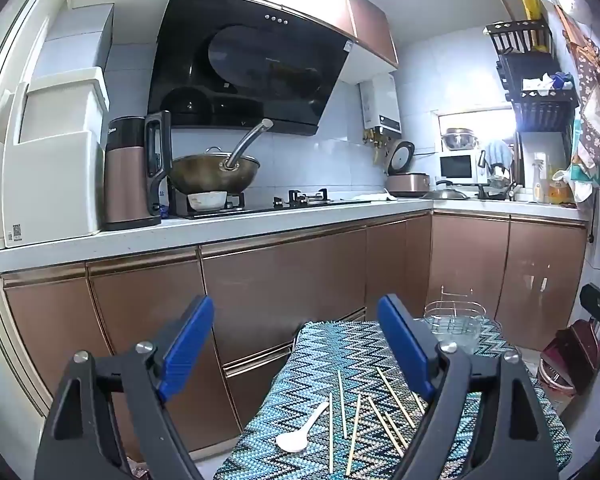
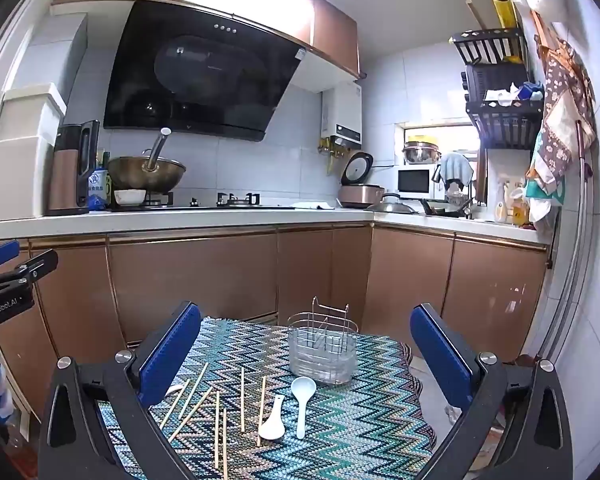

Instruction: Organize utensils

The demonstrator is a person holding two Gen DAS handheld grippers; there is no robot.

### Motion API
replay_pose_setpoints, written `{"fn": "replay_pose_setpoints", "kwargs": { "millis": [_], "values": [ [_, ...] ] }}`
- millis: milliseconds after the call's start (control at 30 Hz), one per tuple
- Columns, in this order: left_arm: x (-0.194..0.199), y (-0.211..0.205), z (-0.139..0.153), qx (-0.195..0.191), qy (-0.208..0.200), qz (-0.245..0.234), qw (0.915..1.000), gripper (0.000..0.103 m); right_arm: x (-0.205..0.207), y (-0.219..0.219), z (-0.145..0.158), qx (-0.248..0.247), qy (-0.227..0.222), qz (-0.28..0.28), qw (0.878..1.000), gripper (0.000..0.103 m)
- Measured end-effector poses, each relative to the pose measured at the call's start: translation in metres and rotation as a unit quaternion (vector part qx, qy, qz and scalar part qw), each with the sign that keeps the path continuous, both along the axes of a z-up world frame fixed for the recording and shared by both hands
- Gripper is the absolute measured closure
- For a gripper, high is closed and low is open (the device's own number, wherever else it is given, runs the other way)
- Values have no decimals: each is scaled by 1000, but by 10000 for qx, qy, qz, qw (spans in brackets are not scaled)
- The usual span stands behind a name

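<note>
A small table with a zigzag cloth [image 2: 340,420] holds several wooden chopsticks [image 2: 242,400], two white spoons [image 2: 272,420] [image 2: 302,396] and a wire utensil caddy [image 2: 322,350] at its far side. A third spoon [image 2: 174,390] peeks out behind my right gripper's left finger. My right gripper [image 2: 306,350] is open and empty, above the table's near edge. My left gripper [image 1: 296,344] is open and empty, to the table's left. Its view shows one white spoon [image 1: 300,430], the chopsticks [image 1: 342,404] and the caddy [image 1: 454,322].
Brown cabinets [image 2: 220,272] and a white counter [image 2: 180,220] with a wok [image 2: 146,174], kettle [image 2: 70,172] and rice cooker [image 2: 360,194] stand behind the table. Black wall racks [image 2: 500,92] hang at the right. The left gripper's body [image 2: 4,280] shows at the right view's left edge.
</note>
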State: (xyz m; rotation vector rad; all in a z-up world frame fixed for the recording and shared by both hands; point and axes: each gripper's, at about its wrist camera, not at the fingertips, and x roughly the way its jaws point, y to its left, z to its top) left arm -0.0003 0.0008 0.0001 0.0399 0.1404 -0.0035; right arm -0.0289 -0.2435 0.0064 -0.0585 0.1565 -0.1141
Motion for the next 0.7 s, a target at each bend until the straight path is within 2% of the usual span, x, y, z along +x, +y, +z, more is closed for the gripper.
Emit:
{"fn": "replay_pose_setpoints", "kwargs": {
  "millis": [233, 300, 700],
  "values": [
    [-4, -11, -8, 44, -36, -24, 10000, 20, 0, 2, 2, -100, -25, -35, 9999, 0],
    [-2, -15, -15, 67, -26, -44, 10000, 20, 0, 0, -2, -100, 101, -43, 9999, 0],
    [9, -17, -12, 165, 197, -109, 9996, 20, 12, -2, -6, -127, 256, -172, 9994, 0]
  ]
}}
